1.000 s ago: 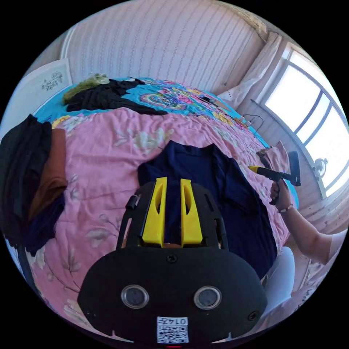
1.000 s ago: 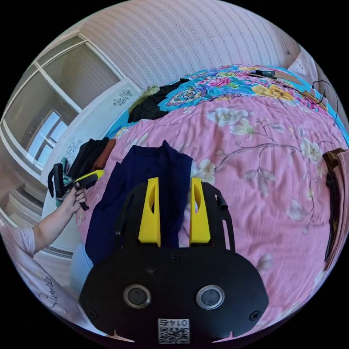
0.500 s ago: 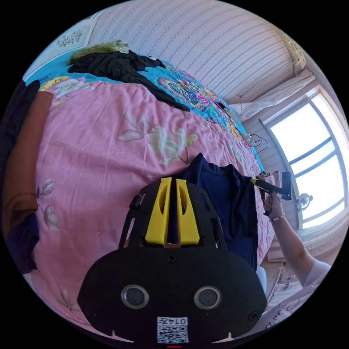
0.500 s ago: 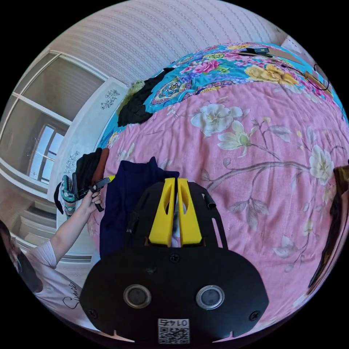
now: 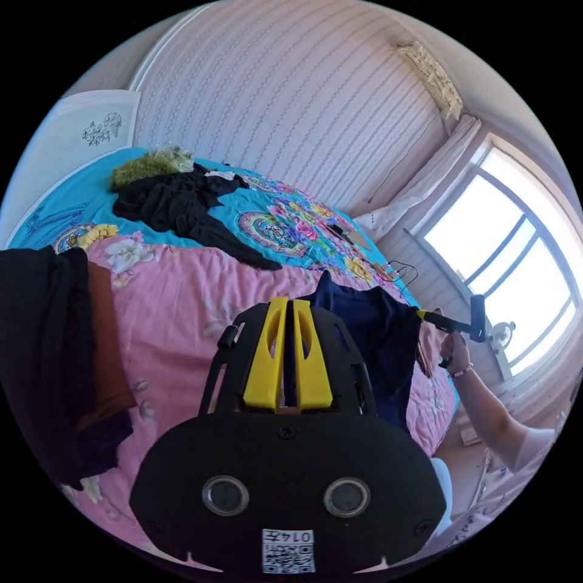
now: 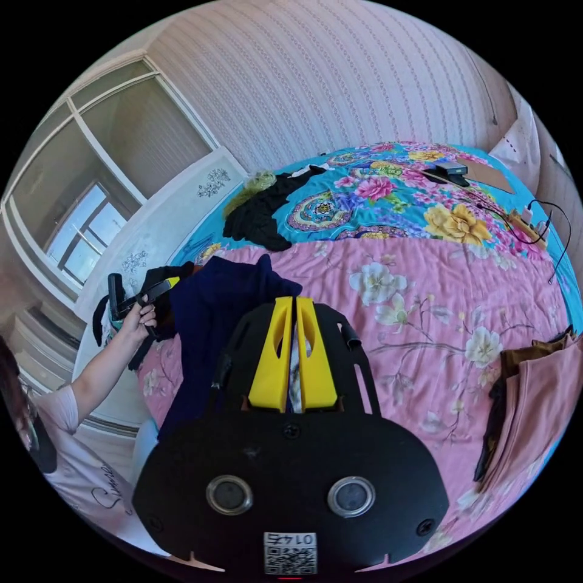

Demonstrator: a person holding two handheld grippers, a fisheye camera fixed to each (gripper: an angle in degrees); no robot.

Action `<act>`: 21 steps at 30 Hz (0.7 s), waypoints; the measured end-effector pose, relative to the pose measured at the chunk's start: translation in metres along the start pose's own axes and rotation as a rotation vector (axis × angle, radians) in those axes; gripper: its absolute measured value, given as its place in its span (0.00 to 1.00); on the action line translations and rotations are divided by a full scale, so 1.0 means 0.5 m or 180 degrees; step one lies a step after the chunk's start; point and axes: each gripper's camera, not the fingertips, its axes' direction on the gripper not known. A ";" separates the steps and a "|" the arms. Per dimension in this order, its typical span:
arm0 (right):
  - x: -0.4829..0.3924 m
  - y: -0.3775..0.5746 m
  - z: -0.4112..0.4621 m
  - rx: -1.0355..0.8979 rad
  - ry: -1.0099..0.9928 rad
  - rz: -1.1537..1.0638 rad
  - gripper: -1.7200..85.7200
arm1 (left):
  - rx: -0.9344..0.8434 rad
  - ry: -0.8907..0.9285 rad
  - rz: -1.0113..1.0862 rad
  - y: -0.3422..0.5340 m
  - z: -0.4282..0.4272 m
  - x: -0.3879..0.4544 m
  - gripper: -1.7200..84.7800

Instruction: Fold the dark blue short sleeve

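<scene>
My left hand-held gripper point(image 5: 287, 355) and right hand-held gripper point(image 6: 295, 358) each have jaws nearly closed on an edge of the dark blue short sleeve shirt point(image 6: 209, 316), raised above the pink bedspread point(image 6: 425, 291) (no fold visible yet).

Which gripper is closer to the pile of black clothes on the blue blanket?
Left, probably. The left gripper holds the dark blue shirt on the side nearer the black clothes; the right gripper holds its far edge.
</scene>
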 end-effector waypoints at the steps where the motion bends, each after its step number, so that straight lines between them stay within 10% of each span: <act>1: -0.005 0.019 -0.008 -0.0013 -0.0042 -0.0006 0.02 | -0.0046 0.0014 0.0049 0.019 -0.015 0.006 0.01; 21: -0.096 0.665 -0.045 -0.0810 -0.0326 0.0962 0.02 | -0.1188 0.0077 -0.0191 0.670 -0.257 0.100 0.04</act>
